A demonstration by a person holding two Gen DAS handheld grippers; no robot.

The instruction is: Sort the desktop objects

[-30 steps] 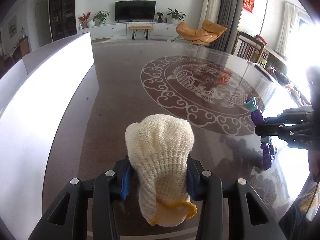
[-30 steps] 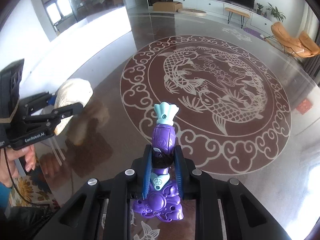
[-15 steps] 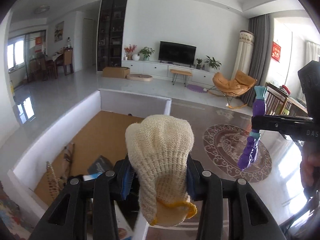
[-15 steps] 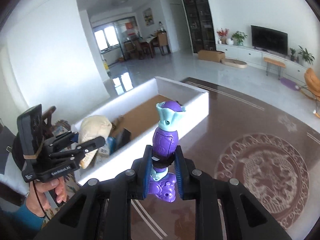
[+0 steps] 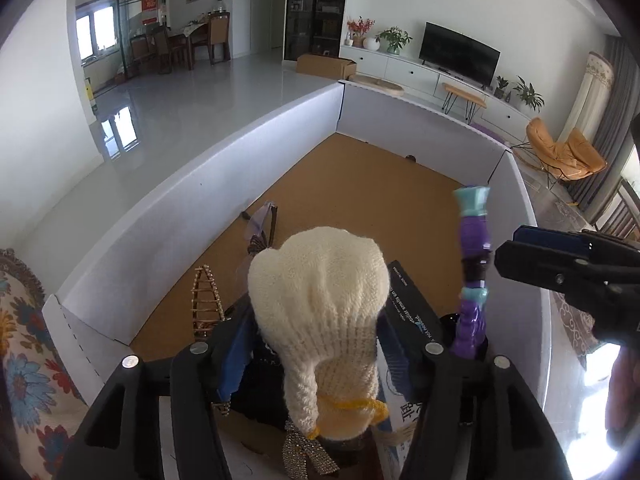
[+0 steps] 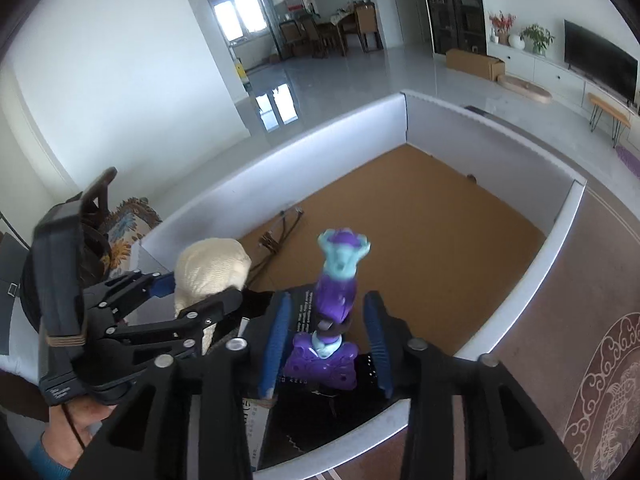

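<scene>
Left wrist view: a big white box point(image 5: 180, 184) with a brown floor is now seen below. A second ago only the dark table top was seen there, so both tongs have been carried over to the box.

At the near left corner of the box, one small stick ladder point(image 5: 206, 300) is lying. Just right of it, one cream knitted glove point(image 5: 320, 280) is seen between the jaws of the left tongs point(image 5: 316, 332). These jaws have just been opened, and the glove is no longer squeezed by the blue pads point(image 5: 236, 356). One shiny bow point(image 5: 304, 452) is seen under it, at the near edge. One black printed carton point(image 5: 408, 304) is lying to the right.

Near the right wall, one purple and teal toy point(image 5: 474, 264) is seen standing up, a bit blurred. In the right wrist view it is between the jaws of the right tongs point(image 6: 326, 332), which have also just been opened. Gaps are seen on both sides of the toy, so it is not gripped.

It looks as if both things are being dropped into the box. That part of the sorting is probably almost done.

Counted: two tongs, one box, one glove, one toy.
</scene>
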